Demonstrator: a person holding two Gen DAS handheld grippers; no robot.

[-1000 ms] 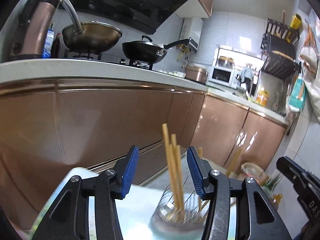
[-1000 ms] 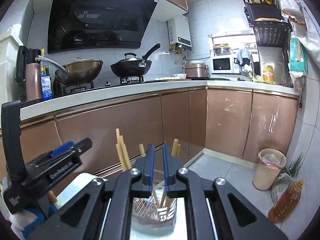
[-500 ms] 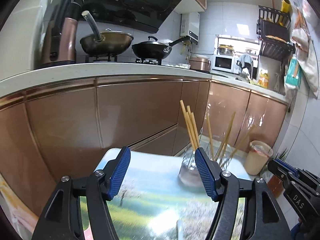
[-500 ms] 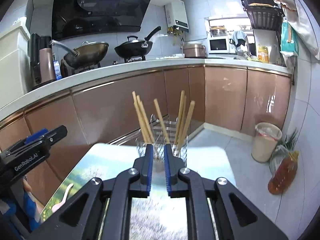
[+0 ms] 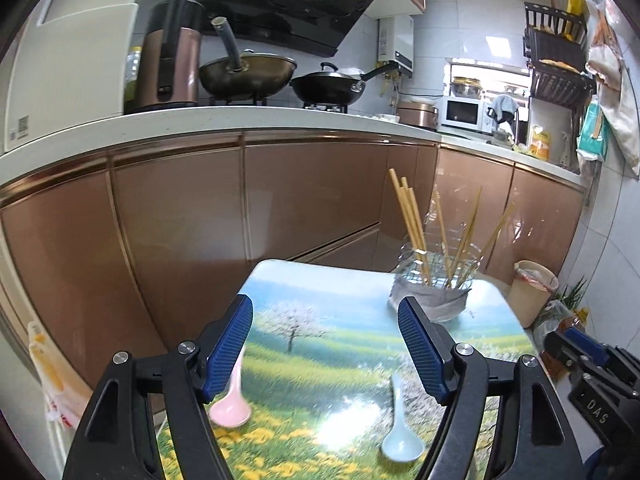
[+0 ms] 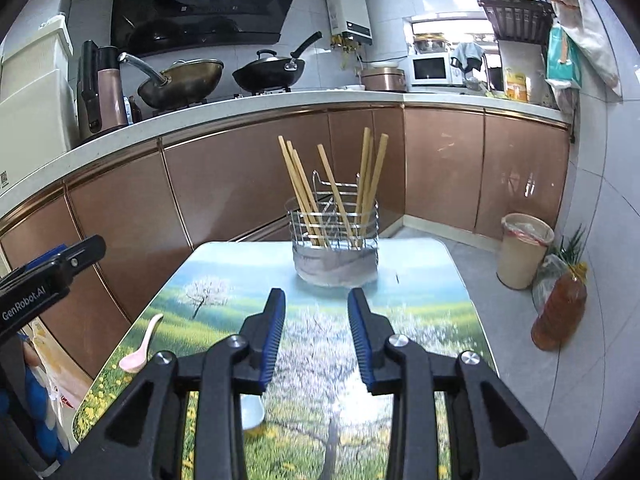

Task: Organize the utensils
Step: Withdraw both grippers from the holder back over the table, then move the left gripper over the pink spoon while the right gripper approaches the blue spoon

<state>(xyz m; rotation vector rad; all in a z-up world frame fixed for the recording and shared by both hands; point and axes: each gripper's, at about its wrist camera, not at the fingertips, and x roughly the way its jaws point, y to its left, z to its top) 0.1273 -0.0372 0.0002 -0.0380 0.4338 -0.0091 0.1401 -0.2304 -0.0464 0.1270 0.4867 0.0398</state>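
A wire utensil holder (image 6: 335, 248) with several wooden chopsticks (image 6: 308, 196) stands at the far end of a small table with a landscape print (image 6: 320, 340); it also shows in the left wrist view (image 5: 434, 288). A pink spoon (image 5: 231, 404) lies on the table's left side, also in the right wrist view (image 6: 141, 346). A pale blue spoon (image 5: 401, 428) lies nearer the middle; its bowl (image 6: 251, 412) shows under my right gripper. My left gripper (image 5: 325, 344) is open and empty above the table. My right gripper (image 6: 316, 336) is open and empty, short of the holder.
Copper-coloured kitchen cabinets (image 6: 240, 176) run behind the table under a white counter with two woks (image 6: 188, 80). A bin (image 6: 524, 250) and an oil bottle (image 6: 560, 308) stand on the floor to the right of the table.
Both grippers have pulled back from the chopstick holder, bringing the table and both spoons into view. My right gripper has opened from shut. My left stayed open.
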